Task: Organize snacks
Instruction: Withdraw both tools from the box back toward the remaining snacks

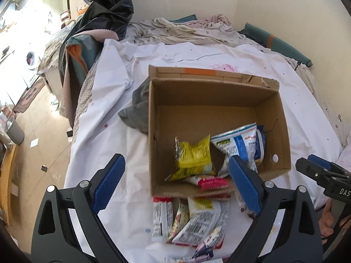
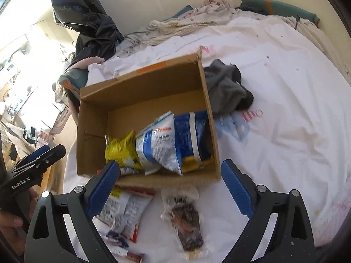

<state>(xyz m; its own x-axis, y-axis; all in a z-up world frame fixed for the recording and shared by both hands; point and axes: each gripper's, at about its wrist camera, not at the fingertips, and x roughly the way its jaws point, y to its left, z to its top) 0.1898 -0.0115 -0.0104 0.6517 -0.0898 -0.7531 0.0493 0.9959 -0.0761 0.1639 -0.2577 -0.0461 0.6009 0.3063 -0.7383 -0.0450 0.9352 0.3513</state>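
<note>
Both claws stand wide open and hold nothing. Ahead of the left claw (image 1: pixel 176 185) and the right claw (image 2: pixel 171 185) is the cardboard box (image 2: pixel 92 114) with snack bags (image 2: pixel 158 144) inside. More snack packets (image 1: pixel 188 219) lie under the claws. A grey cloth (image 2: pixel 226 87) touches the box.

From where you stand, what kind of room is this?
Most likely a bedroom in a small flat: a bed under a white sheet, rumpled bedding by the wall, and a washing machine off to the side.
</note>
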